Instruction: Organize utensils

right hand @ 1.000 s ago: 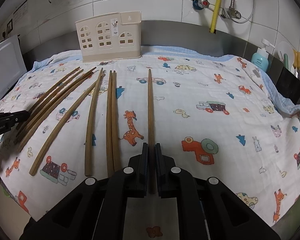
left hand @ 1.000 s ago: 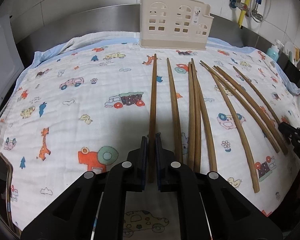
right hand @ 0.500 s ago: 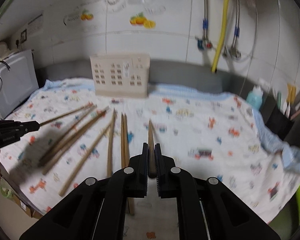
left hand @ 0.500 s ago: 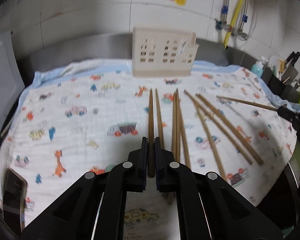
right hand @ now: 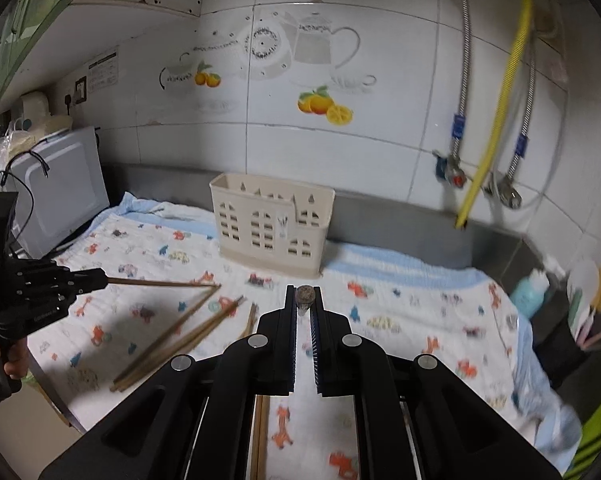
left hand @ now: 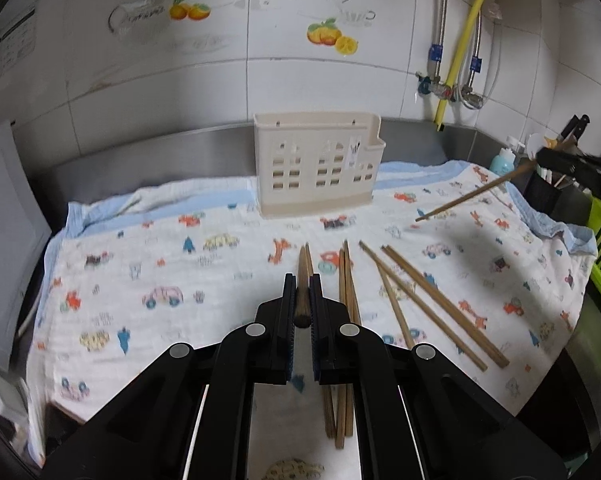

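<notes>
Your left gripper [left hand: 303, 300] is clamped on one wooden chopstick [left hand: 302, 280], pinched near its blunt end. The stick points forward and down toward the printed cloth [left hand: 148, 264], lifted clear of it.

Your right gripper [right hand: 303, 300] is clamped on a second chopstick [right hand: 303, 295]. In the right wrist view you see it almost end-on, only the round butt showing between the pads. In the left wrist view that same stick [left hand: 472, 196] shows at right, held out in the air over the cloth's far right part, tip angled down and left, with the right gripper's black body at the frame edge.

The loose chopsticks [left hand: 428, 300] lie flat on the cloth. One tight bunch sits just right of your left gripper, and a few more fan out further right. I can't tell the exact count where they overlap.

The beige utensil holder [left hand: 316, 164] stands upright at the cloth's back edge, against the steel backsplash [left hand: 160, 156], well apart from both held sticks. I can't see inside it.
</notes>
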Demonstrator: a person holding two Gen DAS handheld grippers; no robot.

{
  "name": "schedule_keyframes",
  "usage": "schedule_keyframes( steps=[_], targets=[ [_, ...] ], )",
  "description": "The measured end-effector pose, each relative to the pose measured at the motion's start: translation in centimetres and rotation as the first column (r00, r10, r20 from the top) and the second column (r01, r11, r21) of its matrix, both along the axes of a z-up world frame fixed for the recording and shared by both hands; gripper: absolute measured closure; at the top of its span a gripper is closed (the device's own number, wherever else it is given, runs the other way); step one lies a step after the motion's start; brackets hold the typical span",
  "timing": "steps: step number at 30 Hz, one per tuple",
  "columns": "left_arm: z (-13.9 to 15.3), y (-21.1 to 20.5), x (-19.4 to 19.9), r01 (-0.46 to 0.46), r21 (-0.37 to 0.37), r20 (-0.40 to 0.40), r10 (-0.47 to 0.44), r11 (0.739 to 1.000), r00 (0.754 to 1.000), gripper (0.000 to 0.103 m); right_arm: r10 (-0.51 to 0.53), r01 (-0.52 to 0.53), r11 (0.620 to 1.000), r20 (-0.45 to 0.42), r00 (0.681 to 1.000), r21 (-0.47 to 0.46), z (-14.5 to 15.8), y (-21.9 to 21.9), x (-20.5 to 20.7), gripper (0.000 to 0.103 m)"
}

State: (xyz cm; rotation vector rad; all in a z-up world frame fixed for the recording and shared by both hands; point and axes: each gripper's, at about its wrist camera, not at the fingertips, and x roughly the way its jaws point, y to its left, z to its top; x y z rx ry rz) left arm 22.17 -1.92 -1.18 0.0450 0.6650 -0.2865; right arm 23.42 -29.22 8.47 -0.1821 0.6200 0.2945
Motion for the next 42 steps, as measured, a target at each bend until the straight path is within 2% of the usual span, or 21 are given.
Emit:
schedule_keyframes(
  steps=[9, 15, 20, 27, 36, 42],
  targets=[
    [3.0, -1.1, 3.0, 0.048, 0.011, 0.023, -0.048, 0.999, 0.999, 0.098, 0.020, -0.020, 0.999, 0.002, 1.000, 0.039, 6.1, 0.0, 5.6, 0.097],
    [4.6, -2.0, 4.4, 0.063, 0.030, 0.049, -0.065, 0.998, 0.997, 0.098, 0.008, -0.007, 1.000, 0.015, 1.000, -0.011, 8.6, 1.7, 9.8, 0.097],
    [6.1, -2.8, 5.5, 0.075, 0.051, 0.077, -0.079, 0.996, 0.994, 0.098, 0.002, -0.002, 1.000, -0.030, 1.000, -0.027, 7.8, 2.5, 13.5, 0.097],
    [9.7, -3.4, 6.8, 0.073, 0.074, 0.146, -0.083, 0.995, 0.986, 0.098, 0.002, -0.009, 0.999, -0.127, 0.992, -0.052, 4.6, 3.8, 17.5, 0.097],
    [16.3, -4.3, 9.2, 0.044, 0.061, 0.275, -0.059, 0.997, 0.960, 0.098, 0.006, -0.016, 0.998, -0.169, 0.986, -0.058, 1.6, 4.2, 19.3, 0.097],
    [19.3, -5.1, 11.1, 0.010, 0.062, 0.348, -0.031, 0.998, 0.937, 0.098, 0.008, -0.019, 0.998, -0.175, 0.985, -0.062, 0.8, 4.3, 19.9, 0.097]
  ],
)
